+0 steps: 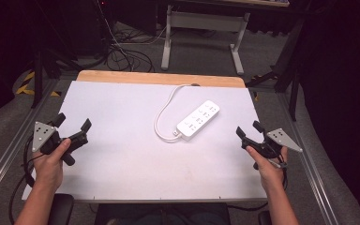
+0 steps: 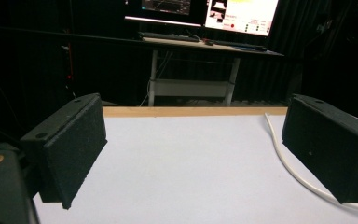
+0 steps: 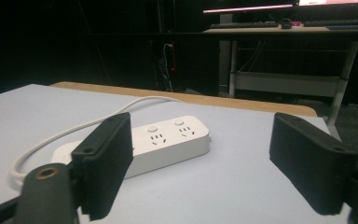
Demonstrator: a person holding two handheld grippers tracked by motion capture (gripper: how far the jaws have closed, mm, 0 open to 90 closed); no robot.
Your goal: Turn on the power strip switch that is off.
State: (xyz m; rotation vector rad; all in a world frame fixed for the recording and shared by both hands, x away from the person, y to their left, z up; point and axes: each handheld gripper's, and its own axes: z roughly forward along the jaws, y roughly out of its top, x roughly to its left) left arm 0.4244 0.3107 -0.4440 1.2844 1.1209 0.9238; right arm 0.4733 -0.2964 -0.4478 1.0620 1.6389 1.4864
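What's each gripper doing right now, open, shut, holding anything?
Left gripper: open, holding nothing, at the table's left edge.
Right gripper: open, holding nothing, pointed toward the power strip.

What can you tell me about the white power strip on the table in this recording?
The power strip is a long white block with rounded corners, smooth and plastic-looking, lying flat and diagonal near the middle of the white table. Its top carries a row of sockets, each with a small round button, as the right gripper view shows. A white cable leaves its near end, loops leftward and runs to the table's far edge. Nothing is plugged in; both grippers are apart from it.
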